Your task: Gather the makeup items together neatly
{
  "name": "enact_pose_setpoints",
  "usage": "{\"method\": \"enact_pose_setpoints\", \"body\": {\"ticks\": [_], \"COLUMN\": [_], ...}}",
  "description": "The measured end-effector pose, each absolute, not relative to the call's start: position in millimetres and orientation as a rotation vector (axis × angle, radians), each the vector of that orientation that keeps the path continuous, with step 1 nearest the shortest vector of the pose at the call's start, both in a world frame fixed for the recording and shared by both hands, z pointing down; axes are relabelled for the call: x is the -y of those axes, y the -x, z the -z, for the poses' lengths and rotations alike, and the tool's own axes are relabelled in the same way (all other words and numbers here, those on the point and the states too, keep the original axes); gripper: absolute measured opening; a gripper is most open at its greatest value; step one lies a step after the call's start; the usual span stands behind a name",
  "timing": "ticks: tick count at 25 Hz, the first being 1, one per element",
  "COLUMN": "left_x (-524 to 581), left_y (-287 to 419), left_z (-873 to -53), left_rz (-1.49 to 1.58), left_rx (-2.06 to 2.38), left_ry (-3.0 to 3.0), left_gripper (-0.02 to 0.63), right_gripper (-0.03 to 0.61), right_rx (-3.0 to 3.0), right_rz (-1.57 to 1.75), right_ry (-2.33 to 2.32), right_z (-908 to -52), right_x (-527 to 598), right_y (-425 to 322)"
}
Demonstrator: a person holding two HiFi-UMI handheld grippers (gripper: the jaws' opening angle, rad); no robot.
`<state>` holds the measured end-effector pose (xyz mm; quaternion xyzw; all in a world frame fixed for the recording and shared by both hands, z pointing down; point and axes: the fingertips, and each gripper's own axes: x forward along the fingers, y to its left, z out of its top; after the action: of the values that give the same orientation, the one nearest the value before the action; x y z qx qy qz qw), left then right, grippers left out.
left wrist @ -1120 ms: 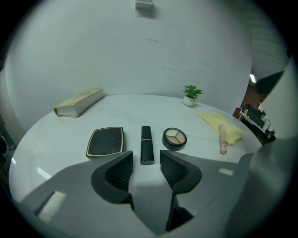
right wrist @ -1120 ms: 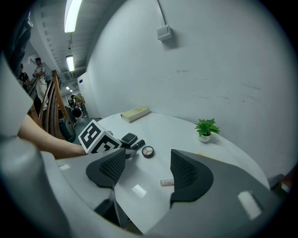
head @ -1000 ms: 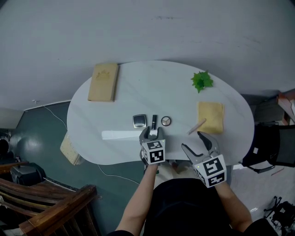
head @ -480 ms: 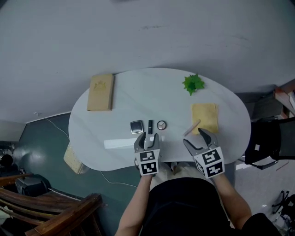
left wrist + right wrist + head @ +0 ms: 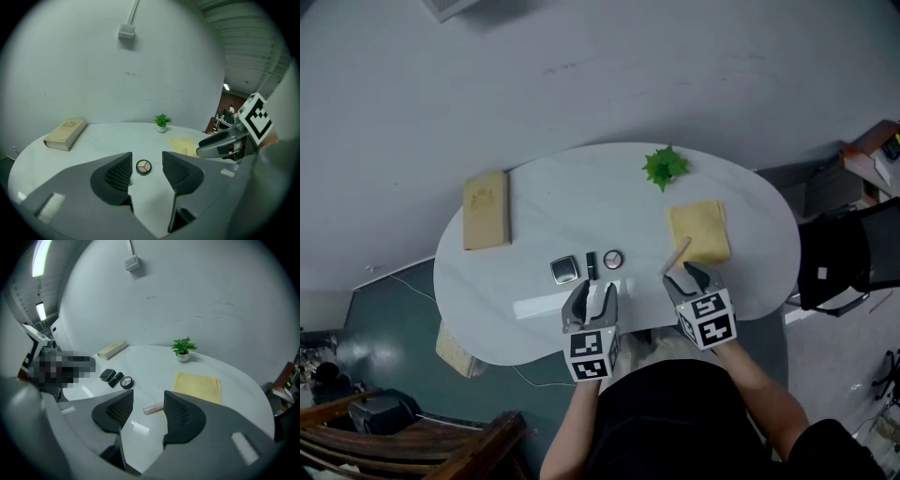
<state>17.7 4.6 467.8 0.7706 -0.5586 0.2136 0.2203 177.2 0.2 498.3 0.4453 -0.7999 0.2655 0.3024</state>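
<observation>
Checking progress: three makeup pieces sit in a short row on the table (image 5: pixel 581 206), near the middle of its near edge. They are a square compact (image 5: pixel 564 270), a black lipstick (image 5: pixel 592 264) and a round eyeshadow pan (image 5: pixel 613 260). They lie side by side and very close; I cannot tell whether they touch.

One stray: a pale pink tube (image 5: pixel 676 255) lies apart from the row toward the table's right end. It is angled, with its far end at the edge of the yellow cloth (image 5: pixel 698 232).

Left gripper (image 5: pixel 592 298) hangs over the near edge just short of the row. Its jaws stand apart with nothing in them; the eyeshadow pan shows through the gap, farther on.

Right gripper (image 5: pixel 682 275) is at the tube. Its jaws have just been closing and stand partly apart. The tube lies just past the tips, one end hidden behind the right jaw, and I see no pad pressing on it.

My read: mostly done. Left to do: pick up the tube, carry it to the row, lay it parallel.
</observation>
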Motion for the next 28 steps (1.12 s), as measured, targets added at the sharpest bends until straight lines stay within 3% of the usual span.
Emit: {"method": "enact_pose_setpoints", "body": {"ticks": [8,19,28], "left_x": [-1.7,2.3,8.5], "left_y": [-23.6,-4.0,15.6], "left_z": [-447.4,-436.8,-433.7], "left_rz": [-0.587,-0.641,-0.648], "left_rx": [1.418,1.284,1.239], "left_ry": [-2.255,-2.388,-2.426], "left_gripper": [0.198,0.198,0.198], "right_gripper": [0.169,0.169,0.156], "right_rx": [2.001,1.765,1.589], "right_rz": [-0.926,-1.296,-1.311], "right_ry": [-1.352,-1.672,-1.827], "right_z": [-525.5,-569.9,-582.1], "right_x": [3.9,13.1,18.5], "right_y": [-180.1,-181.3,-186.7]}}
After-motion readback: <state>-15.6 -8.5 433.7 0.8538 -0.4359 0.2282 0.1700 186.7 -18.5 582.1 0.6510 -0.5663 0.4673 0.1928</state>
